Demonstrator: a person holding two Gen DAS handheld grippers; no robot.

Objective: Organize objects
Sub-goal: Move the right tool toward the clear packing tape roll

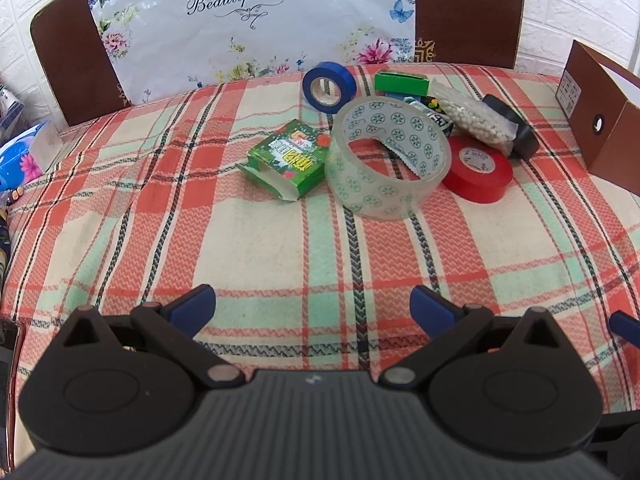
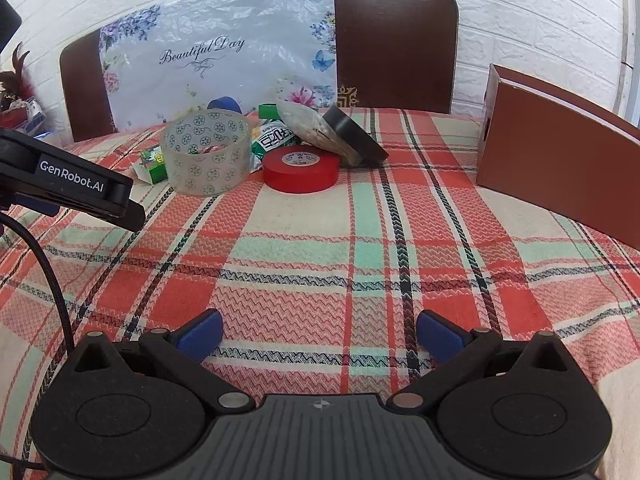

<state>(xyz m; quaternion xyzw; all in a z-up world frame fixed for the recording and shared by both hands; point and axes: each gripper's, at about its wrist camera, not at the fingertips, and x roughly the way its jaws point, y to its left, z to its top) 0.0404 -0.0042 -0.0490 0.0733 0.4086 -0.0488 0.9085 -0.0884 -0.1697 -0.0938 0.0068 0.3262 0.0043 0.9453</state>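
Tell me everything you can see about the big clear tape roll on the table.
The clear tape roll is wide and translucent, with a core printed in green round flower marks. It rests on its flat side on the plaid tablecloth, hole upward. The green box sits close beside it, and the red tape roll on its other side.

The wall (image 2: 520,20) at the far side is white and looks like bumpy bricks. Two brown chairs stand against it, one on the left (image 1: 72,68) and one on the right (image 1: 468,12). A shiny sheet (image 1: 248,28) with flowers, butterflies and the words "Beautiful Day" stands between them. In front is a table with a checked cloth (image 2: 320,248) in red, green and cream with dark lines. The light is bright and even. At the far left edge sit some small, blurry, colourful things (image 1: 20,152).
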